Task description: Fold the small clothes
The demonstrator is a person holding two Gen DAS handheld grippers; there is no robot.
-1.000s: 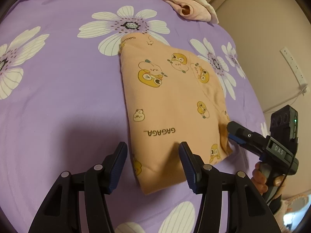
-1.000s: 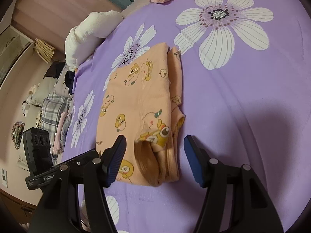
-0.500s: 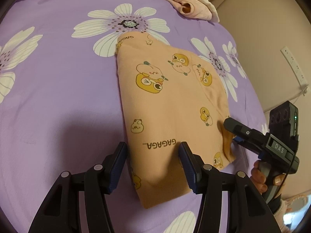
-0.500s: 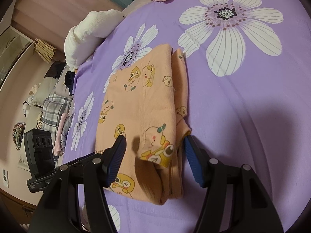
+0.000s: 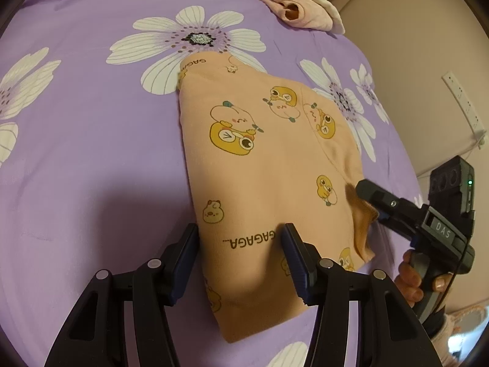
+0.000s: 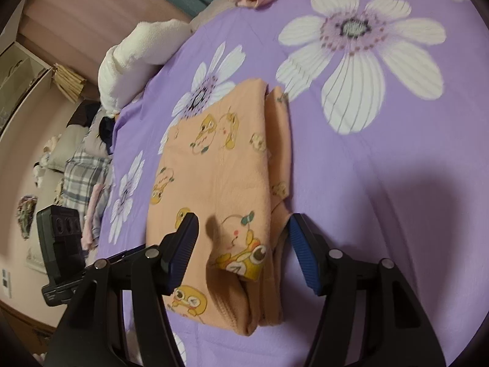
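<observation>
Purple floral bedsheet (image 5: 91, 153), folded peach cartoon-print garment (image 5: 275, 165)

folded orange garment (image 5: 269, 177): 1, on the purple bedsheet (image 5: 91, 159)
grippers: 2, left gripper (image 5: 240, 252) and right gripper (image 6: 243, 246), both at the garment's near edge
pink rolled clothes (image 5: 293, 12): 1 bundle, beyond the garment
white pillow (image 6: 137, 58): 1, left of the garment
wall socket strip (image 5: 461, 104): 1, right of the garment
</observation>
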